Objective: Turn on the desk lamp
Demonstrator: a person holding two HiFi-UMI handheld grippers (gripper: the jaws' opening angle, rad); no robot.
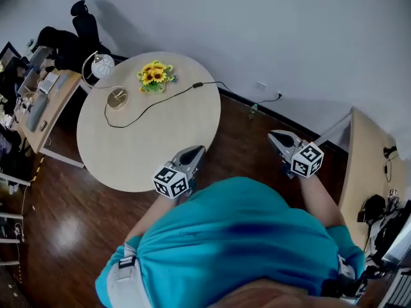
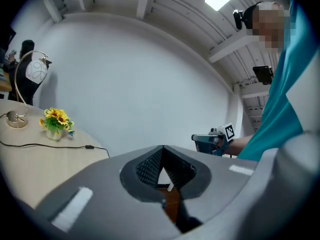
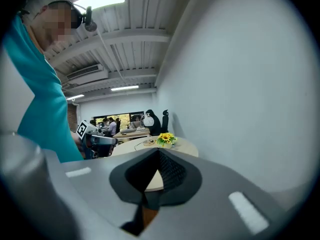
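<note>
Step in hand: approach, no contact with anything yet. Desk lamp [image 1: 103,66] sits at the far-left edge of the round counter [image 1: 148,153], globe head up on its arc arm, base [image 1: 117,98] just beside it toward the middle. I can't tell from the head whether it's lit. Sunflowers [image 1: 154,76] stand just right of the lamp. The cord [image 1: 149,106] loops from the base across the counter to an inline block [image 1: 197,85] near the far-right rim, then off toward the wall. That block may be the switch, but it's too small to confirm, and the base could carry one instead. The left gripper [image 1: 198,149] is over the near edge of the counter, well apart from the lamp, with its fingers [image 2: 100,189] closed tip to tip on nothing. The right gripper [image 1: 275,135] is off the counter over the floor [image 1: 244,133], and its fingers [image 3: 225,184] are likewise pressed together and empty. Next move, my read: the left gripper is the closer one, so reach it forward and left across the counter to the base or the inline block. Closed fingers suit a push-button; a rocker or slider needs a tip placed precisely. Keep clear of the sunflowers and don't drag the cord.
</note>
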